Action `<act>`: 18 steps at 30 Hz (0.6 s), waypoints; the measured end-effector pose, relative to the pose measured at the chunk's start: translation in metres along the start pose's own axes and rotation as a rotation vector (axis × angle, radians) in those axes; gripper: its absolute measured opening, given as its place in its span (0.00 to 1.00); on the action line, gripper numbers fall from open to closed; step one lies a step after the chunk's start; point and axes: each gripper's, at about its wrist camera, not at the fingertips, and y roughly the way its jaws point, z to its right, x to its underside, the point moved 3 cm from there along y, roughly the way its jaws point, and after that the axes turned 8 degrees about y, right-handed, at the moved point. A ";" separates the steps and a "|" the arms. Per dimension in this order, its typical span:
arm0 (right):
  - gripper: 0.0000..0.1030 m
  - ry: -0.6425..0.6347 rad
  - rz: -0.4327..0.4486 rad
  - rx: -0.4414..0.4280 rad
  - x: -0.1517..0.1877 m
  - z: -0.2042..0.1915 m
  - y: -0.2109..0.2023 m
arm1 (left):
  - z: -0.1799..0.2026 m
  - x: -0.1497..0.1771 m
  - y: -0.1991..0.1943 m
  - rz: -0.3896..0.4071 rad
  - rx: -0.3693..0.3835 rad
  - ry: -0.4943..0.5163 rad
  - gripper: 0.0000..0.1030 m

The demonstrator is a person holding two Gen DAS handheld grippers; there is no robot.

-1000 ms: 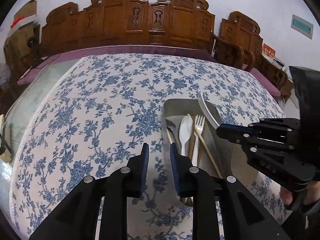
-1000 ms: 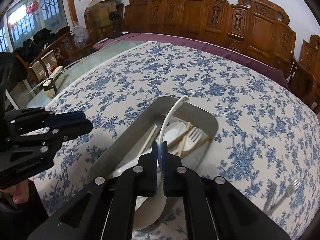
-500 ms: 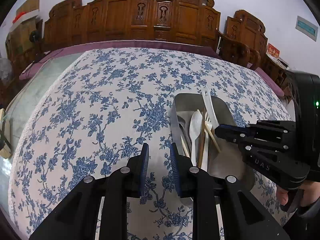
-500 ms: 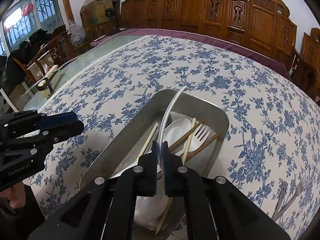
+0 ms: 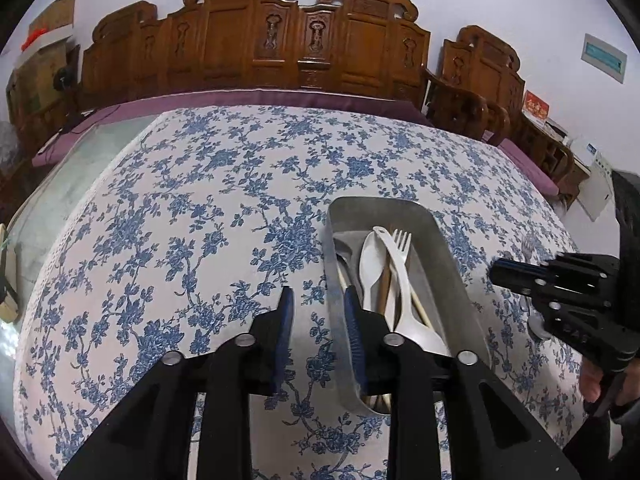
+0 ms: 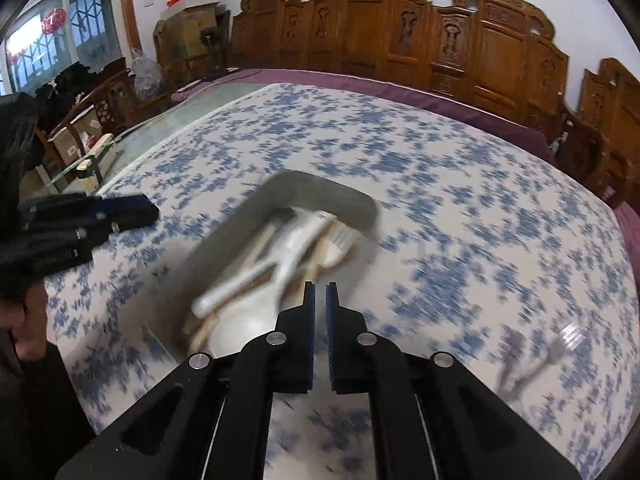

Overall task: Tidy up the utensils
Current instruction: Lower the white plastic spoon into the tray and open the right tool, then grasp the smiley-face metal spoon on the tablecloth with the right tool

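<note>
**On the Tabletop: Light Forks and Spoons**

Mid-frame on the flowered tabletop (image 5: 168, 240) sits a stiff metal tray (image 5: 452, 264). Its white plastic fork (image 5: 402, 256) is light and slippery; pinch the handle. Left tongs (image 5: 318, 312) have just been opening, empty. Right tongs (image 6: 320, 300) are clenched, empty.

Table cloth (image 5: 200, 208): white, strewn with blue flower sprigs.
Table edge (image 5: 280, 98): purple band.
Tray (image 5: 452, 264): dull silver-grey metal.
Spoon (image 5: 370, 264): white.
Fork (image 5: 402, 256): white.
Chopsticks (image 5: 385, 292): pale tan.
Left hand-held gripper (image 5: 318, 308): black, blue pads.
Right hand-held gripper (image 6: 320, 312): black, blue pads.
Chairs (image 5: 256, 44): carved reddish-brown wood.
Wall (image 5: 500, 4): pale, near white.
</note>
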 end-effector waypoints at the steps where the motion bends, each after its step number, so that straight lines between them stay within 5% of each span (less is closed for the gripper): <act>1: 0.08 0.003 0.002 0.013 0.004 0.007 -0.004 | 0.001 0.000 -0.001 0.003 0.000 0.002 0.31; 7: 0.08 0.039 -0.020 0.116 0.034 0.064 -0.025 | 0.014 -0.003 -0.005 0.020 -0.004 0.009 0.49; 10: 0.12 0.077 -0.036 0.160 0.045 0.093 -0.029 | 0.020 -0.003 -0.005 0.031 -0.007 0.006 0.68; 18: 0.21 0.153 -0.067 0.233 0.064 0.142 -0.024 | 0.044 -0.004 -0.007 0.052 -0.003 0.022 0.75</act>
